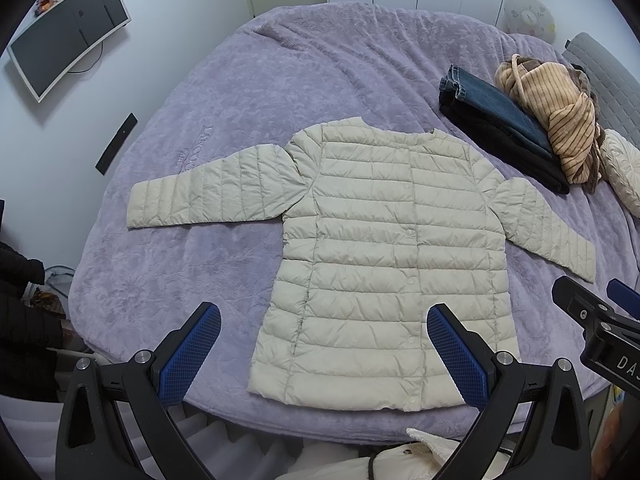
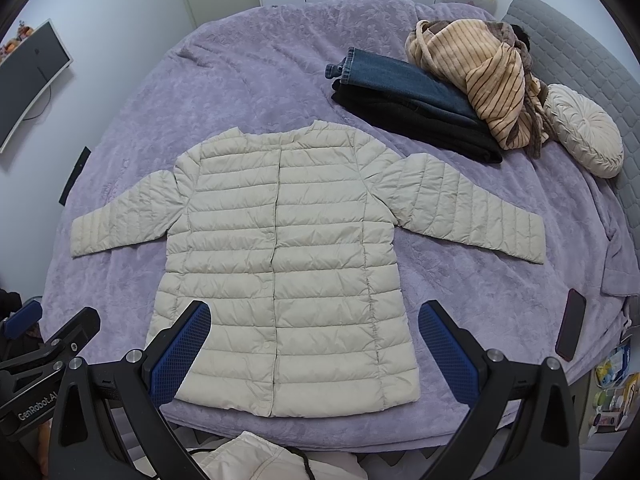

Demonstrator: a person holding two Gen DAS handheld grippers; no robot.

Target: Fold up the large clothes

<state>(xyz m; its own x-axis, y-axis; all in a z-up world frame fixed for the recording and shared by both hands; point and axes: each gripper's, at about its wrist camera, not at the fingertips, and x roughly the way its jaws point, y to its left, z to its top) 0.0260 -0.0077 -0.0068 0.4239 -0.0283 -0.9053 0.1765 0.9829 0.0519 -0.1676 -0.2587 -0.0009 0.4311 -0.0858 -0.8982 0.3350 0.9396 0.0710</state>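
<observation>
Lying flat and face up on the bed [image 1: 240, 80], the jacket [image 1: 380, 248] has its front snapped closed, its hem toward the claws and both sleeves spread out to the sides. The left claw [image 1: 324, 356] hangs above the near edge of the bed with its blue pads [image 1: 188, 356] spread wide and nothing between them; the jacket's hem lies just ahead, its lower left corner framed between the two fingers in the left wrist view. The right claw [image 2: 314, 354] is likewise spread and empty, hovering over the hem, with the jacket's lower right part seen between its fingers; neither claw touches the fabric as far as the views show. Each claw shows at the edge of the other's view, the two side by side and apart. Beyond the jacket's right sleeve [image 2: 472, 208], far ahead of the right claw, folded jeans [image 2: 400, 84] sit on a black folded garment [image 2: 420, 128], with a striped top [image 2: 488, 84] bunched on them and a round cushion [image 2: 584, 132] just to its right. A phone [image 2: 570, 324] lies on the bed close to the right of the right claw. Far to the left of the left claw a screen [image 1: 68, 36] hangs on the wall.
</observation>
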